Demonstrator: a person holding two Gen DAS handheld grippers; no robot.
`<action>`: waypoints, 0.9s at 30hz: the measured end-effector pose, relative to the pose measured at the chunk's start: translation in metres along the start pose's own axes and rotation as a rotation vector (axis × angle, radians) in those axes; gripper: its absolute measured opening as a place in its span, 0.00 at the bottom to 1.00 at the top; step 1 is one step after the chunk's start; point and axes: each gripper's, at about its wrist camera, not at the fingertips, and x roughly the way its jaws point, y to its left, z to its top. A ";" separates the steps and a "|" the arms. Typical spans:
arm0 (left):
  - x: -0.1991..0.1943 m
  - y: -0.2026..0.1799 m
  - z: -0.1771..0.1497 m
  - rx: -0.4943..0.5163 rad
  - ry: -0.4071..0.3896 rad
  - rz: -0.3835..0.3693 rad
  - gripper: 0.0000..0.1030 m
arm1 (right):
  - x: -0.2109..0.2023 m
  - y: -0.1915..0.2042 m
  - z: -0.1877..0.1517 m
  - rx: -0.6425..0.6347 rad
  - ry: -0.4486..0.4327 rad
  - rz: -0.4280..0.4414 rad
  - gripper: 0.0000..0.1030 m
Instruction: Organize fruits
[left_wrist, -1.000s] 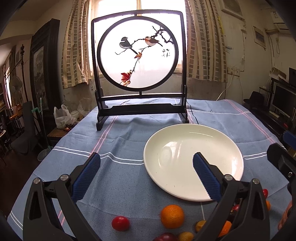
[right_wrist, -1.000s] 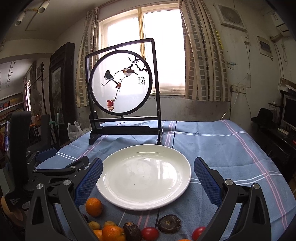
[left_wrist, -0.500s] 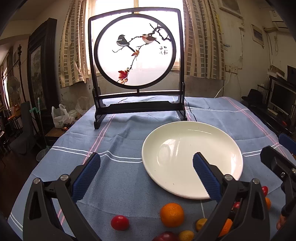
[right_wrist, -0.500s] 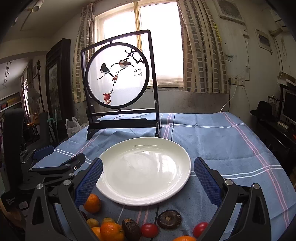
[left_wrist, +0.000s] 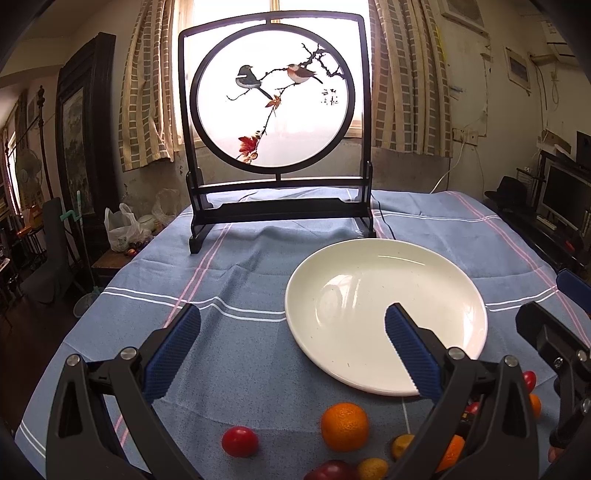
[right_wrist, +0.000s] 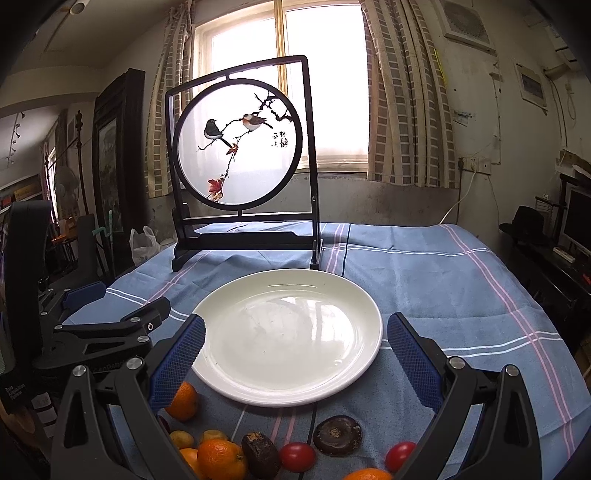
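Note:
An empty white plate (left_wrist: 386, 317) (right_wrist: 288, 339) sits on the blue striped tablecloth. Fruits lie in front of it: an orange (left_wrist: 344, 426), a red cherry tomato (left_wrist: 239, 441), small yellow kumquats (left_wrist: 372, 468) and a dark red fruit (left_wrist: 332, 470). The right wrist view shows oranges (right_wrist: 221, 459) (right_wrist: 182, 401), tomatoes (right_wrist: 297, 456) (right_wrist: 400, 452), a brown date-like piece (right_wrist: 260, 455) and a round dark brown piece (right_wrist: 337, 435). My left gripper (left_wrist: 291, 343) is open and empty above the cloth. My right gripper (right_wrist: 295, 350) is open and empty over the plate's near edge.
A black-framed round bird screen (left_wrist: 275, 110) (right_wrist: 240, 147) stands at the table's far side with a cable beside it. The left gripper's body (right_wrist: 99, 332) shows at the left of the right wrist view. Furniture and monitors line the room's right wall.
Both grippers have dipped slightly toward the table; the screen and plate sit a little higher in view. Both jaws stay open. The fruits have not moved.

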 end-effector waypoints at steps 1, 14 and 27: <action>0.000 0.000 0.000 0.002 -0.001 0.002 0.95 | 0.000 0.000 0.000 0.000 0.001 0.001 0.97; 0.001 0.000 -0.002 -0.001 0.008 -0.004 0.95 | 0.003 0.001 -0.001 -0.004 0.009 0.003 0.97; -0.001 -0.004 -0.001 0.006 0.005 -0.014 0.95 | 0.001 0.004 -0.001 -0.013 0.014 0.010 0.97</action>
